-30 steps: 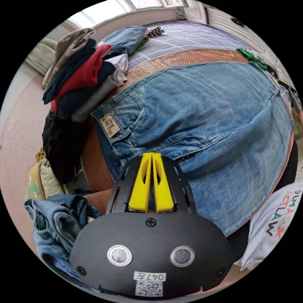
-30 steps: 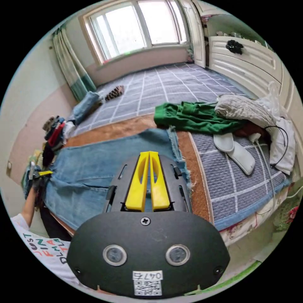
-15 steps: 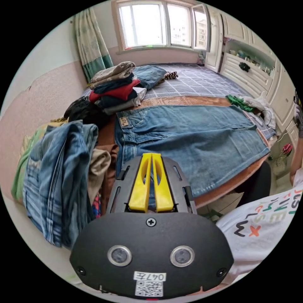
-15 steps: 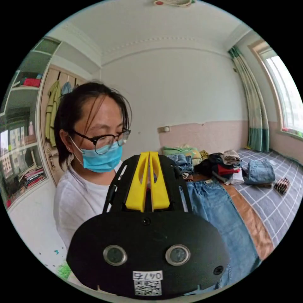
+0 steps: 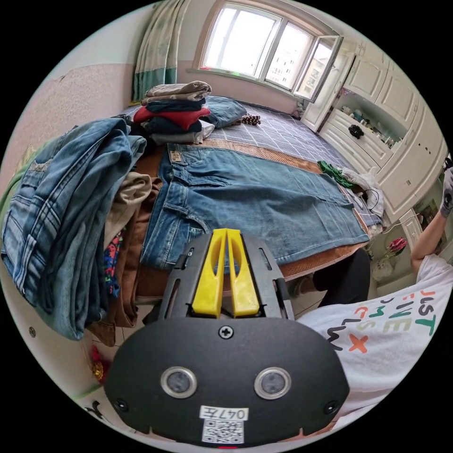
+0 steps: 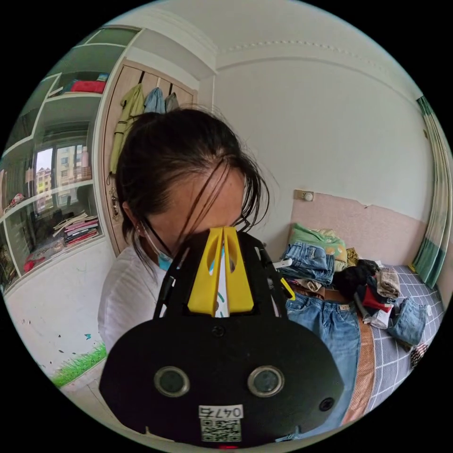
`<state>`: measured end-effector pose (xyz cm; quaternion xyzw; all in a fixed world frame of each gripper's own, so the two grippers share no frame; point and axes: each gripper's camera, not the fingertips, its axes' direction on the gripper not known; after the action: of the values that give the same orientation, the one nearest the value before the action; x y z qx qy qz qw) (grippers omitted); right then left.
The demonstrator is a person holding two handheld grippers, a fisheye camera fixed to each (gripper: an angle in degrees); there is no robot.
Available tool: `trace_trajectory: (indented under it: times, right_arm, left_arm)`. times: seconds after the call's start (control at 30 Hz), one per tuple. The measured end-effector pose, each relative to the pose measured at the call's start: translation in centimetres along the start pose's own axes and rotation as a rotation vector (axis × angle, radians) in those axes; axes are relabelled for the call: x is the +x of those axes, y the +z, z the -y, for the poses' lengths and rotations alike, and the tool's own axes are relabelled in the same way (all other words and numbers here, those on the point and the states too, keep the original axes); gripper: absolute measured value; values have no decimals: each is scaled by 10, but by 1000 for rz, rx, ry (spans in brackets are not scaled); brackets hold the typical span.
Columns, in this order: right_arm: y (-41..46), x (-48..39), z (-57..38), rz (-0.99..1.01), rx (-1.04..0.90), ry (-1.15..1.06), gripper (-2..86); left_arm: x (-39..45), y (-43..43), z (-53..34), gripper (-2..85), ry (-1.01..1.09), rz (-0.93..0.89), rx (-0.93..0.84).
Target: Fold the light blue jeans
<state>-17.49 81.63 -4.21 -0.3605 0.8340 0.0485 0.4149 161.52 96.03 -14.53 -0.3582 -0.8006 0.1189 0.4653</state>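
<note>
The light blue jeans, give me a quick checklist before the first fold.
1. Light blue jeans spread flat on the bed: ok.
2. Left hand-held gripper free of cloth, jaws together: ok.
3. Right hand-held gripper near the jeans: not ok, raised in front of the person.
4. Folded stack apart from the waistband: cannot tell.
5. Pile of jeans clear of the spread pair: ok.

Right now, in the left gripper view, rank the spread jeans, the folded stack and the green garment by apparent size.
1. Spread jeans, by far largest.
2. Folded stack.
3. Green garment, smallest, though it lies farther from the camera, so its true size is unsure.
</note>
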Motion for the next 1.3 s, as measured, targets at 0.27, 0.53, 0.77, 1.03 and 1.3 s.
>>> trace_trajectory:
  times: [0.27,0.53,0.77,1.03,1.3]
  right_arm:
    - [9,-19,34,31,-88,-31,-13]
    - [5,-27,47,58,-107,-42,-13]
    - [5,-23,47,107,-105,-21,-13]
    - [-8,-37,38,79,-90,-48,-13]
    - [8,-22,26,124,-109,-4,-12]
  left_arm:
    - [-47,-4,-66,-10,-68,-31,25]
    - [-74,1,-121,-10,-122,-45,31]
    - [-77,11,-152,-10,-143,-45,35]
    - [-64,31,-179,-10,-151,-54,30]
    - [-55,54,-208,-10,-193,-65,28]
